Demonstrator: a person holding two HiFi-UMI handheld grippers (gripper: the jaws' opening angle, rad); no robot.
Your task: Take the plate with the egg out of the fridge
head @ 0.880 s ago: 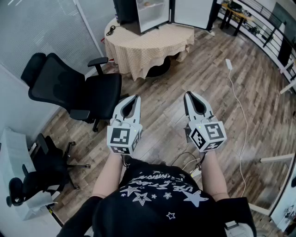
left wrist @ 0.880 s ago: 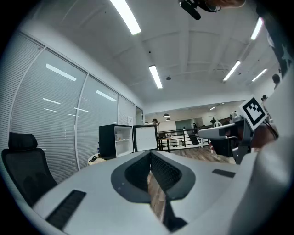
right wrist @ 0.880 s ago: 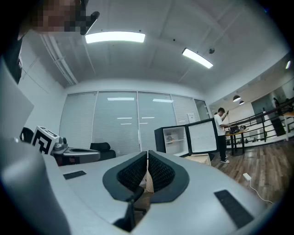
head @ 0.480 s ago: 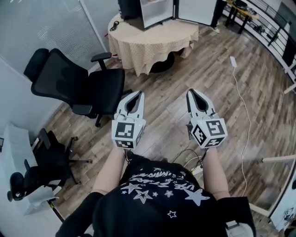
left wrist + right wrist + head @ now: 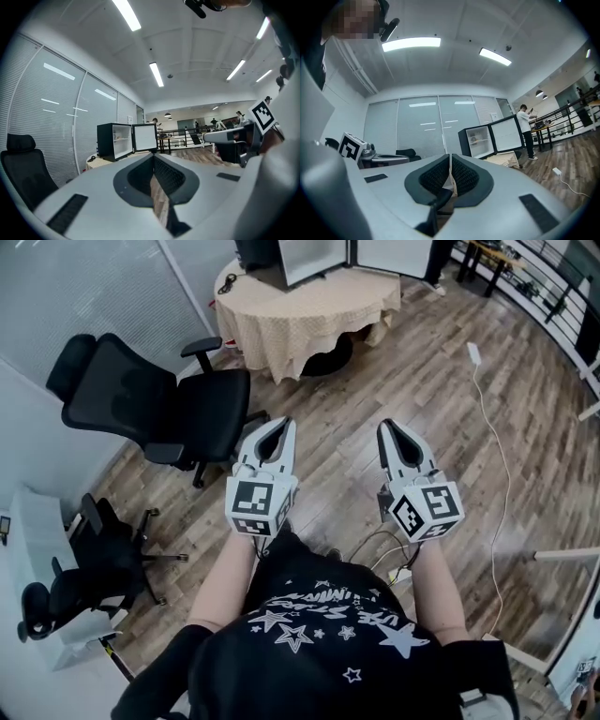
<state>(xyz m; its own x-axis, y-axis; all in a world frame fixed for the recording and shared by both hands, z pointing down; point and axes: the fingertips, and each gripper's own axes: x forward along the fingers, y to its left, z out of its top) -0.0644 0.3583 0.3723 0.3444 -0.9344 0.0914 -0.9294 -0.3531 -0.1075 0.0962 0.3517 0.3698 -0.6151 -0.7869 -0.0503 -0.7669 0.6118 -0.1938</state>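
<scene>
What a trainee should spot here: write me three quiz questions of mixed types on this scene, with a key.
1. True or false: the fridge door stands open.
2. What is between the jaws of the right gripper? A) a plate B) an egg C) nothing
3. On which side of the head view does the black office chair stand?
Key: 1 true; 2 C; 3 left.
</scene>
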